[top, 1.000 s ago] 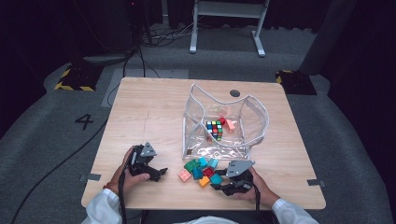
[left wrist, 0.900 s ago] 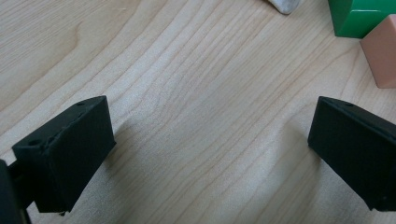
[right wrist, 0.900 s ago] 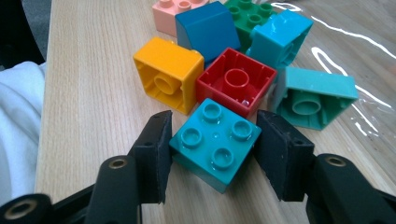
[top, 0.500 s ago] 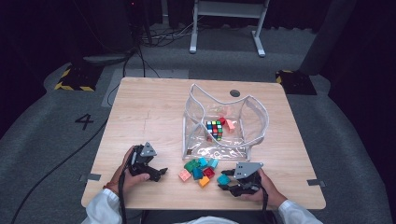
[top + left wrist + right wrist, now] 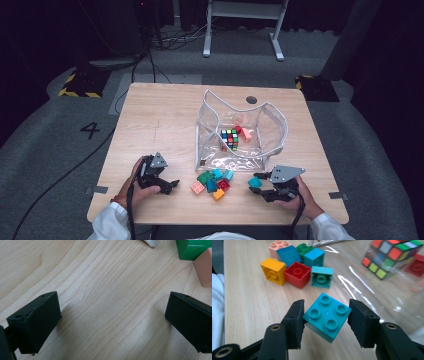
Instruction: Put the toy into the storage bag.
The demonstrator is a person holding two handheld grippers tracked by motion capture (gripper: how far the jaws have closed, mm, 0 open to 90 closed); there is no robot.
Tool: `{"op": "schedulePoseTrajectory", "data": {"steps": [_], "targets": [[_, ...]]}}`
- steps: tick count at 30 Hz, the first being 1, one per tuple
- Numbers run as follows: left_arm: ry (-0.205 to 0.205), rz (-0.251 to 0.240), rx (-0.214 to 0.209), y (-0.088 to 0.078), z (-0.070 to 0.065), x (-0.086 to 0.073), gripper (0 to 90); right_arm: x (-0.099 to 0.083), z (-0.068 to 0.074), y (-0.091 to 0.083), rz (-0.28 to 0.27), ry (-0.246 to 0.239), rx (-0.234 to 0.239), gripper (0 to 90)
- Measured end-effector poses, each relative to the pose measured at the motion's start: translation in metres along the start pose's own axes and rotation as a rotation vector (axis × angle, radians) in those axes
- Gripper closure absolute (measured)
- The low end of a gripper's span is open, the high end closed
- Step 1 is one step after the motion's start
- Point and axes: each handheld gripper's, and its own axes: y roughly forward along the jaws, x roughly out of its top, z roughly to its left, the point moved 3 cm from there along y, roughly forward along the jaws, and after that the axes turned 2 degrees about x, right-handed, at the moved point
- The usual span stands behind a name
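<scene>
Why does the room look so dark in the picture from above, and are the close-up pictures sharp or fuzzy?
High view: light falls on the wooden table, the surroundings fade to black. Right gripper view: the teal brick between the jaws is sharp, white glare streaks the clear plastic bag, and the puzzle cube behind it is soft. Left gripper view: the jaws cast soft shadows on the wood grain.

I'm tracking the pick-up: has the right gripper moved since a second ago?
Yes. The right gripper, shut on a teal brick, has shifted right, away from the brick pile, toward the table's right edge.
</scene>
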Motion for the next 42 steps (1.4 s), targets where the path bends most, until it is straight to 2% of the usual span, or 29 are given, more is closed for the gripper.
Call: {"op": "schedulePoseTrajectory", "data": {"steps": [12,21,26,31,36,42], "targets": [[0.001,0.002,-0.002,0.000,0.000,0.000,0.4,-0.001,-0.023,-0.043,-0.045,0.033,-0.092,48.0],[0.000,0.000,0.000,0.000,0.000,0.000,0.4,0.002,-0.042,-0.084,-0.105,0.061,-0.194,48.0],[0.000,0.000,0.000,0.000,0.000,0.000,0.4,0.013,-0.057,-0.107,-0.158,0.067,-0.254,48.0],[0.000,-0.001,0.000,0.000,0.000,0.000,0.4,0.029,-0.070,-0.124,-0.178,0.067,-0.289,48.0],[0.000,0.000,0.000,0.000,0.000,0.000,0.4,0.050,-0.085,-0.137,-0.208,0.068,-0.314,48.0],[0.000,0.000,0.000,0.000,0.000,0.000,0.3,0.077,-0.099,-0.143,-0.242,0.062,-0.310,48.0]]}}
